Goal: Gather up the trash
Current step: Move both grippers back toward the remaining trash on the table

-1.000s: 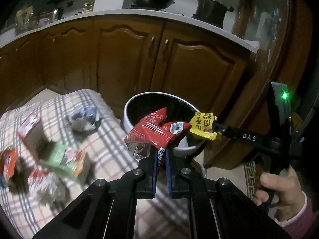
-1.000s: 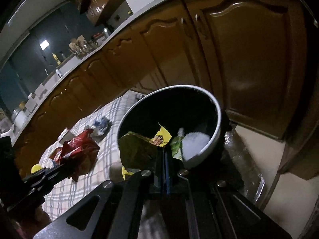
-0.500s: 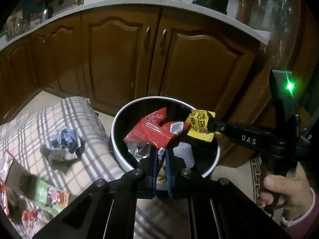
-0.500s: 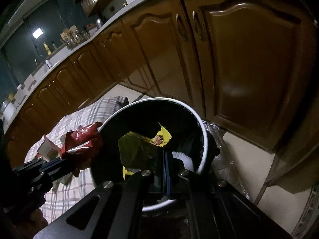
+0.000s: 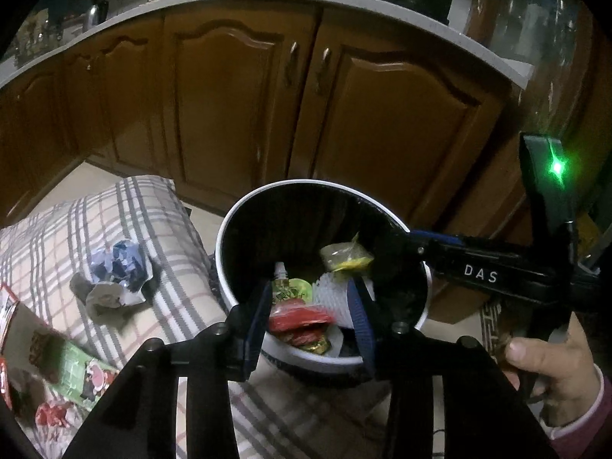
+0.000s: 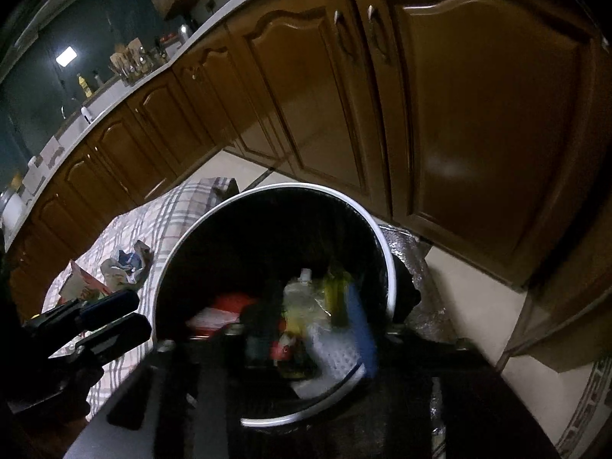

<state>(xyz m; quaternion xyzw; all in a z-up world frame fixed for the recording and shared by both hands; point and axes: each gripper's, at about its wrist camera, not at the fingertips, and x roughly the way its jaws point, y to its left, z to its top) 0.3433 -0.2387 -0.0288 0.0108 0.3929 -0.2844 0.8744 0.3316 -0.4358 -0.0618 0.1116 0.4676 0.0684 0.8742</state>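
Note:
A round bin with a white rim [image 5: 229,225] [image 6: 386,252] and a black inside stands on the floor by the checked cloth. My left gripper [image 5: 311,306] is open and empty just over its near rim. The red snack wrapper [image 5: 298,315] lies inside it, among a green pouch [image 5: 294,288] and a white foam sheet [image 5: 332,298]. My right gripper [image 6: 310,313] is open over the bin, blurred. The yellow wrapper [image 5: 346,254] is in the bin just off the right gripper's tip, clear of the fingers.
A checked cloth [image 5: 49,237] on the floor at left holds a crumpled blue-grey wrapper [image 5: 114,279], a green carton [image 5: 72,371] and more wrappers. Brown cabinet doors [image 5: 244,103] stand right behind the bin. A patterned rug edge [image 6: 585,409] lies at right.
Both grippers moved over the bin and opened. The red wrapper dropped from the left gripper and the yellow wrapper from the right gripper into the bin.

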